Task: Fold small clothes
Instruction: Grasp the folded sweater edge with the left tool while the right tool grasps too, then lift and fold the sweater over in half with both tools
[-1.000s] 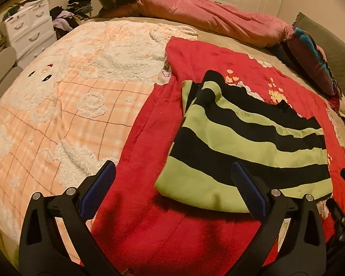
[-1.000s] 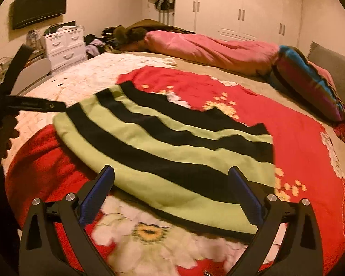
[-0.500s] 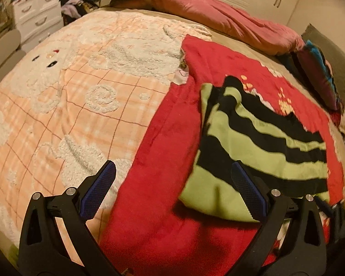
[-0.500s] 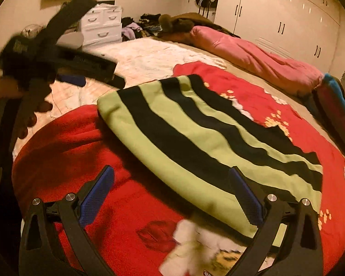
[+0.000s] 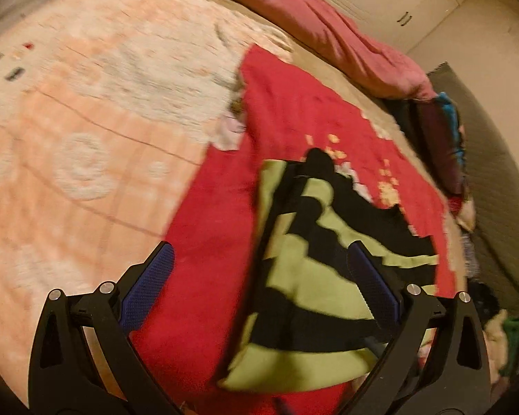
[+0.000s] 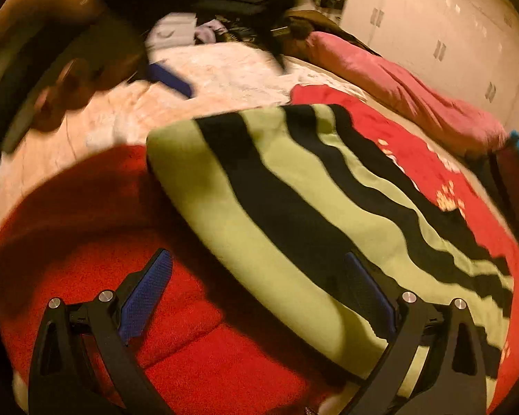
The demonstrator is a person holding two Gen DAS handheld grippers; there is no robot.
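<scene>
A folded green-and-black striped garment (image 5: pixel 315 276) lies on a red blanket (image 5: pixel 221 228) on the bed. In the right wrist view the garment (image 6: pixel 294 186) fills the middle and right. My left gripper (image 5: pixel 259 273) is open and empty, hovering over the blanket at the garment's left edge. My right gripper (image 6: pixel 256 276) is open and empty, low over the garment's near edge, its right finger (image 6: pixel 370 294) above the cloth. The left gripper also shows blurred at the upper left of the right wrist view (image 6: pixel 169 77), held in a hand.
A peach plaid blanket (image 5: pixel 79 131) covers the bed's left half. A pink duvet (image 5: pixel 328 38) lies along the far side, with dark pillows (image 5: pixel 443 145) at the right. White wardrobes (image 6: pixel 443 24) stand behind. A white drawer unit (image 6: pixel 171 33) and clutter are at the far left.
Both views have swung and tilted, now blurred. My left gripper has moved left of the garment. My right gripper has come lower and closer to the garment's near edge. Both stay open.
</scene>
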